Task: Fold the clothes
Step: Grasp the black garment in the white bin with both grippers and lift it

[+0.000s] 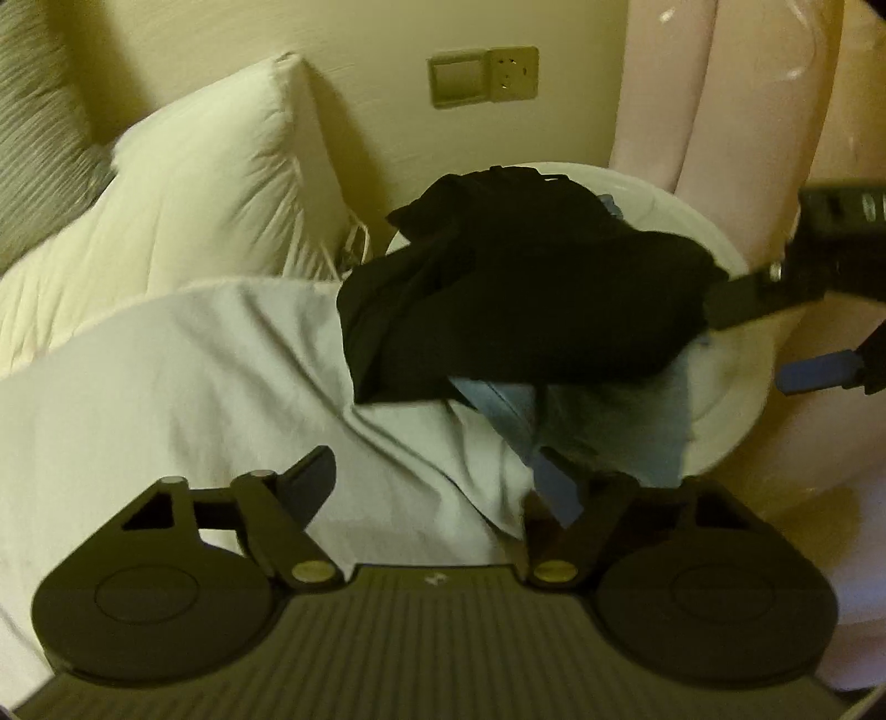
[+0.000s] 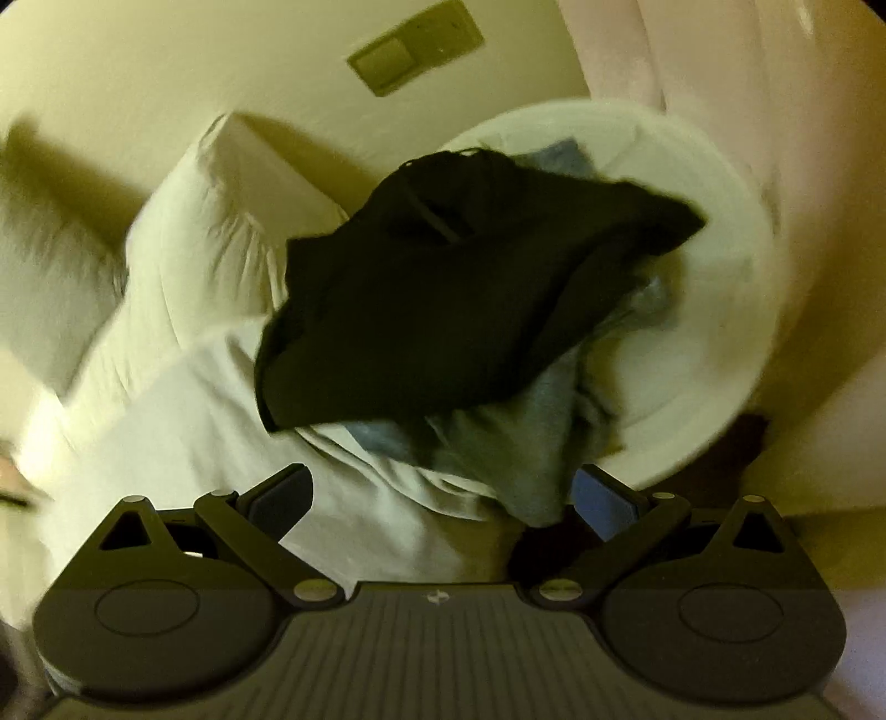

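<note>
Left wrist view: left gripper point(image 1: 437, 487) has its jaws spread wide w/ nothing between them, only white sheet point(image 1: 194, 376) under the gap. Blue cloth point(image 1: 581, 426) lies at approx 1 o'clock from it, lower edge just beside the right fingertip; contact unclear due to blur. Black garment point(image 1: 515, 293) sits further out at 12–1 o'clock, draped over the blue cloth and the rim of a white basket point(image 1: 714, 421). Right gripper point(image 1: 775, 332) shows at 3 o'clock of the frame, jaws apart, upper finger touching the garment's right edge.

Right wrist view: right gripper point(image 2: 443, 498) also wide open, holding nothing. Blue cloth point(image 2: 531, 471) hangs close in at 1 o'clock, near the right finger. Black garment point(image 2: 443, 310) is at 12 o'clock, well apart from the fingertips, atop the basket point(image 2: 720, 332). White pillow point(image 2: 210, 232) at 10 o'clock, wall switch plate point(image 2: 415, 47) at 12, pink curtain point(image 2: 775, 111) at 2.
</note>
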`<act>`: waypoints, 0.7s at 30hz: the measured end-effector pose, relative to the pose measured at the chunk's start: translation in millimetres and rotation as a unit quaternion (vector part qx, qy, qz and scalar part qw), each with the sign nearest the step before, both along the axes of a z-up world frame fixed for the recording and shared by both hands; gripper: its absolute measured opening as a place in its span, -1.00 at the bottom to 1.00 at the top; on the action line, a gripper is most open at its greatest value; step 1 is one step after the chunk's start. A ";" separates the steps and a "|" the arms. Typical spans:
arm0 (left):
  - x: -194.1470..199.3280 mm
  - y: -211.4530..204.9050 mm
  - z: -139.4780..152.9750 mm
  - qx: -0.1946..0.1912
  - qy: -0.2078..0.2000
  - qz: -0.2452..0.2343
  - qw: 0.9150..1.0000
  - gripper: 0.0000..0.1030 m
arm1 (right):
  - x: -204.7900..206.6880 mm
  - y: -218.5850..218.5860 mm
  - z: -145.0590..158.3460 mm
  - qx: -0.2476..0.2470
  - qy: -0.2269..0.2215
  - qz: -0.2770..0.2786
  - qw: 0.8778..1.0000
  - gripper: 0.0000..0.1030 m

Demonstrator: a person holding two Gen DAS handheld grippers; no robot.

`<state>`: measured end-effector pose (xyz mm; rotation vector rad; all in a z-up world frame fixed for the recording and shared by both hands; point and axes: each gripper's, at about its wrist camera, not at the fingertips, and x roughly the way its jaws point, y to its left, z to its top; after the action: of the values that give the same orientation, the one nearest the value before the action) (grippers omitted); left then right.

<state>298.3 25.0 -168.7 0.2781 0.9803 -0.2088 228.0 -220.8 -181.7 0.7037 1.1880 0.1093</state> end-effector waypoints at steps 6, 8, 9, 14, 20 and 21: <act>33.4 0.5 -33.5 0.044 -0.012 -0.052 0.998 0.47 | 37.4 -13.4 -48.9 0.124 0.046 -0.071 0.989 0.90; 40.9 0.7 -44.1 0.060 -0.014 -0.067 0.996 0.50 | 45.8 -16.0 -57.3 0.142 0.049 -0.095 0.984 0.90; 44.7 0.7 -49.4 0.068 -0.015 -0.074 0.995 0.56 | 49.9 -17.3 -61.2 0.150 0.050 -0.107 0.982 0.90; 63.9 1.5 -69.4 0.096 -0.025 -0.106 0.989 0.53 | 70.6 -24.0 -80.4 0.191 0.054 -0.166 0.966 0.90; 78.0 -2.7 -68.8 0.083 -0.034 -0.153 0.984 0.09 | 96.9 -32.6 -103.2 0.236 0.064 -0.232 0.941 0.95; 79.9 -3.9 -70.8 0.083 -0.031 -0.158 0.983 -0.01 | 102.0 -32.5 -106.1 0.237 0.070 -0.231 0.941 0.96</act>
<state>378.2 21.0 -239.5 0.5918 0.8904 -0.4067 330.0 -253.3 -287.7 1.4201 1.1084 -0.0543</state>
